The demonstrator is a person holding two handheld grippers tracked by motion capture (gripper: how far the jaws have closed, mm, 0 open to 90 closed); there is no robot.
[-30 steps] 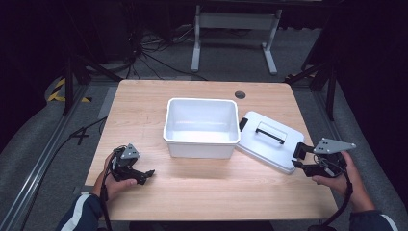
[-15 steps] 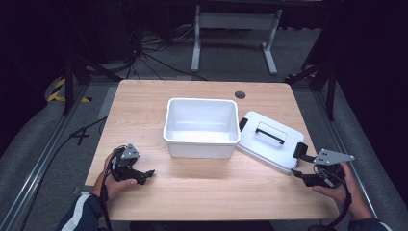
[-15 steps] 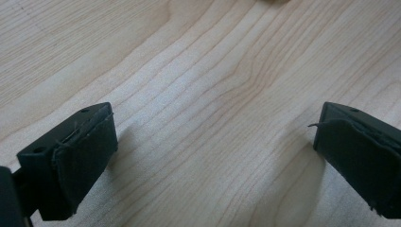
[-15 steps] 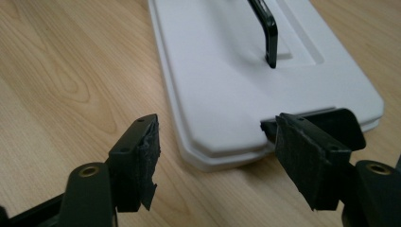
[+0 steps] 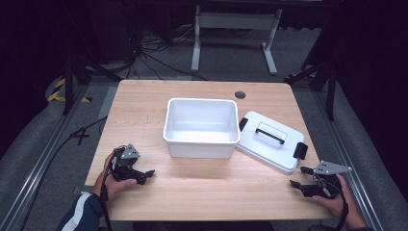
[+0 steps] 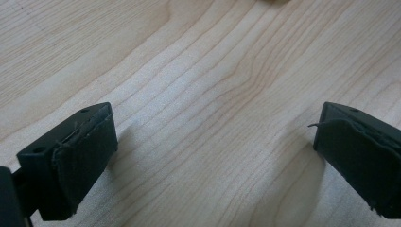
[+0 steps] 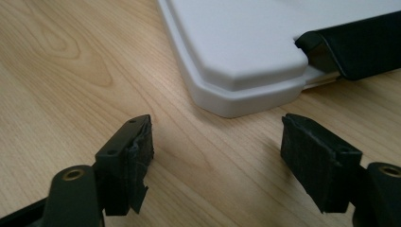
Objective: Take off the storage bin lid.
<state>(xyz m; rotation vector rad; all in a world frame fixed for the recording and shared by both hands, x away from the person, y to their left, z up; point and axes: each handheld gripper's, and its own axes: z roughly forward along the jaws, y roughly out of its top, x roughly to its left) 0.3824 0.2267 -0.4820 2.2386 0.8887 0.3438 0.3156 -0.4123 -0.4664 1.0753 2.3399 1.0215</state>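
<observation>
So the white lid (image 5: 272, 141) is lying flat on the wooden table (image 5: 202, 192), off at about 3 o'clock from the open white tub (image 5: 202, 126), with one edge right up against the tub's side. It's got a black handle (image 5: 269, 132) across the top and a black latch (image 5: 300, 150) at each end.

The right gripper (image 5: 300, 177) sits low over the table at roughly 5 o'clock from the lid, just beside its near corner but not touching it. Its jaws have just been opening and stand wide apart, nothing between them but bare wood. In the right gripper view the lid's rounded corner (image 7: 246, 71) sits just past the jaw tips at 12 o'clock, with one black latch (image 7: 354, 47) over at 2 o'clock.

The left gripper (image 5: 146, 175) is down at around 7 o'clock from the tub, well apart from it, held in the person's left hand (image 5: 113, 180). Jaws spread wide there too, and the left gripper view has only tabletop between them.
</observation>
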